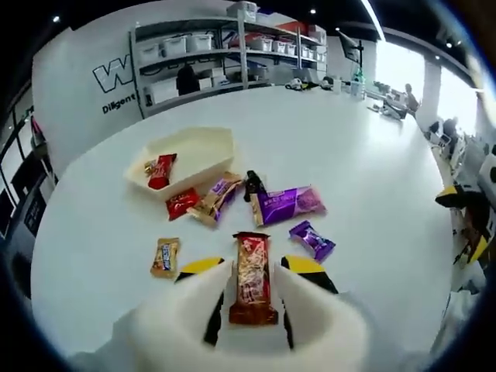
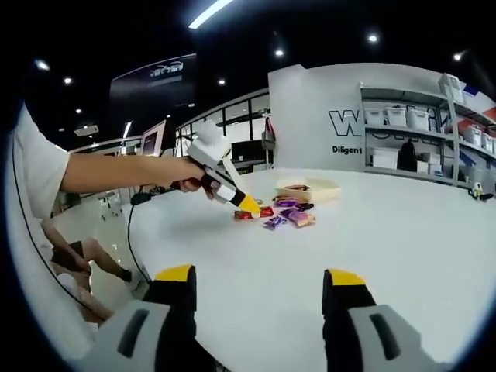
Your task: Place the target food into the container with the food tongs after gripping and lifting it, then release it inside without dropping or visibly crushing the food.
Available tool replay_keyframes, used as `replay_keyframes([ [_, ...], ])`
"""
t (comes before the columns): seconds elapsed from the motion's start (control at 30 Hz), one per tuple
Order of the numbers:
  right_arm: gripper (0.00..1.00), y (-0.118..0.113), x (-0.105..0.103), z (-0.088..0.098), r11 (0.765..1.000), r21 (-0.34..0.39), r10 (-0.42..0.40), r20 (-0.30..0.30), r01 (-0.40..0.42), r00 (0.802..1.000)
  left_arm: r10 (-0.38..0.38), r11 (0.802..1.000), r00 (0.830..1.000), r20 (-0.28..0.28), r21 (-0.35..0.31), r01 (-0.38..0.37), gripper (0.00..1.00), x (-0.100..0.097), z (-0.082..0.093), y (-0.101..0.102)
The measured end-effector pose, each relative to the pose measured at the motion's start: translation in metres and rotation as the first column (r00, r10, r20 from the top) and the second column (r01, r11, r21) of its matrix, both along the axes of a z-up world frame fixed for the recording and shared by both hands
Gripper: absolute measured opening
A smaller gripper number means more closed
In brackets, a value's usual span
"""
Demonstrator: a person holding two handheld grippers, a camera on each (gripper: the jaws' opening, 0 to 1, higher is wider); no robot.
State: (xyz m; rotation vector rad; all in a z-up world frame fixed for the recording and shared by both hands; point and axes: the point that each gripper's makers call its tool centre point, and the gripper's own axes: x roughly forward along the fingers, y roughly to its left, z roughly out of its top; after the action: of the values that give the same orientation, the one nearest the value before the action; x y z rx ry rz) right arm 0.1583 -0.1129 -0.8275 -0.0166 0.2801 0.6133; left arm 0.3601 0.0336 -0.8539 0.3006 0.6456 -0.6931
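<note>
Low in the left gripper view, the left tongs [image 1: 253, 291] straddle a long red snack bar [image 1: 253, 279] on the white tabletop [image 1: 372, 178], jaws spread, apparently lining up a grip toward the cream container [image 1: 203, 149] at upper left, while the right tongs [image 2: 260, 288] hang spread and empty.

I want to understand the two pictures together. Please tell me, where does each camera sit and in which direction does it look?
Left gripper view: rides on the left gripper, looks down its open jaws at a long red snack bar, other candies and the beige container.
Right gripper view: rides on the right gripper, held low over the white table, looks across it; the person's arm shows.
Shared: left gripper, container, candies, shelves.
</note>
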Motion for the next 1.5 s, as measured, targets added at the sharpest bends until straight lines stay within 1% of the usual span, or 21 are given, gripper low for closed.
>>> replay_keyframes([
  [0.07, 0.62, -0.001, 0.000, 0.000, 1.000, 0.001, -0.003, 0.000, 0.003, 1.000, -0.002, 1.000, 1.000, -0.009, -0.012, 0.002, 0.28, -0.001, 0.000, -0.001],
  [0.13, 0.62, -0.003, 0.001, -0.001, 1.000, -0.005, -0.006, -0.002, 0.006, 1.000, -0.006, 1.000, 1.000, -0.004, 0.003, 0.006, 0.27, -0.002, -0.001, -0.001],
  [0.2, 0.62, -0.003, 0.001, -0.001, 1.000, -0.007, -0.006, -0.003, 0.006, 1.000, -0.007, 1.000, 1.000, -0.007, -0.006, 0.007, 0.27, -0.003, -0.001, -0.002],
  [0.3, 0.62, -0.002, 0.002, -0.001, 1.000, -0.008, -0.001, -0.002, 0.001, 1.000, -0.008, 1.000, 1.000, -0.019, -0.024, 0.007, 0.25, -0.003, -0.001, -0.002],
  [0.37, 0.61, -0.001, 0.002, 0.000, 1.000, -0.019, 0.003, 0.003, -0.003, 1.000, -0.010, 0.999, 0.999, -0.037, -0.053, 0.008, 0.24, -0.005, -0.002, -0.002],
  [0.47, 0.61, -0.001, 0.002, 0.001, 1.000, -0.012, 0.004, 0.003, -0.004, 1.000, -0.013, 0.998, 0.999, -0.032, -0.065, 0.011, 0.23, -0.005, -0.002, -0.001],
  [0.6, 0.61, -0.002, 0.002, 0.001, 1.000, -0.015, 0.002, 0.002, -0.002, 1.000, -0.017, 0.998, 1.000, -0.019, -0.062, 0.016, 0.23, -0.005, -0.001, -0.002],
  [0.73, 0.61, -0.003, 0.002, 0.002, 1.000, -0.014, 0.002, 0.004, -0.002, 1.000, -0.014, 0.997, 1.000, -0.020, -0.076, 0.012, 0.23, -0.006, 0.001, 0.000],
  [0.77, 0.61, -0.003, 0.002, 0.002, 1.000, -0.012, 0.002, 0.005, -0.002, 1.000, -0.009, 0.996, 1.000, -0.028, -0.094, 0.006, 0.23, -0.006, 0.003, 0.001],
  [0.83, 0.61, -0.003, 0.002, 0.003, 1.000, -0.012, 0.002, 0.006, -0.002, 1.000, -0.003, 0.994, 1.000, -0.018, -0.111, 0.001, 0.23, -0.004, 0.009, 0.002],
  [0.9, 0.61, -0.003, 0.002, 0.002, 1.000, -0.013, 0.001, 0.006, -0.001, 1.000, -0.009, 0.993, 1.000, -0.007, -0.115, 0.008, 0.23, -0.004, 0.015, 0.002],
  [1.0, 0.61, -0.003, 0.004, 0.002, 1.000, -0.012, 0.002, 0.006, -0.002, 1.000, -0.005, 0.988, 1.000, -0.017, -0.155, 0.002, 0.23, -0.004, 0.025, 0.000],
  [1.1, 0.61, -0.001, 0.006, 0.004, 1.000, -0.012, 0.006, 0.011, -0.006, 1.000, -0.001, 0.987, 1.000, -0.005, -0.162, 0.001, 0.23, 0.002, 0.034, 0.001],
  [1.2, 0.60, 0.001, 0.006, 0.004, 1.000, -0.010, 0.009, 0.014, -0.009, 1.000, 0.008, 0.981, 1.000, -0.013, -0.191, -0.010, 0.23, 0.010, 0.045, 0.000],
  [1.27, 0.60, 0.001, 0.007, 0.004, 1.000, -0.010, 0.011, 0.014, -0.011, 1.000, 0.010, 0.982, 1.000, -0.012, -0.189, -0.012, 0.23, 0.014, 0.050, -0.001],
  [1.37, 0.60, 0.000, 0.008, 0.004, 1.000, -0.013, 0.010, 0.020, -0.010, 1.000, 0.015, 0.985, 1.000, 0.020, -0.174, -0.011, 0.23, 0.021, 0.061, -0.005],
  [1.5, 0.60, -0.008, 0.012, 0.001, 1.000, -0.005, -0.005, 0.014, 0.005, 1.000, 0.017, 0.986, 0.999, 0.034, -0.165, -0.011, 0.23, 0.035, 0.070, -0.012],
])
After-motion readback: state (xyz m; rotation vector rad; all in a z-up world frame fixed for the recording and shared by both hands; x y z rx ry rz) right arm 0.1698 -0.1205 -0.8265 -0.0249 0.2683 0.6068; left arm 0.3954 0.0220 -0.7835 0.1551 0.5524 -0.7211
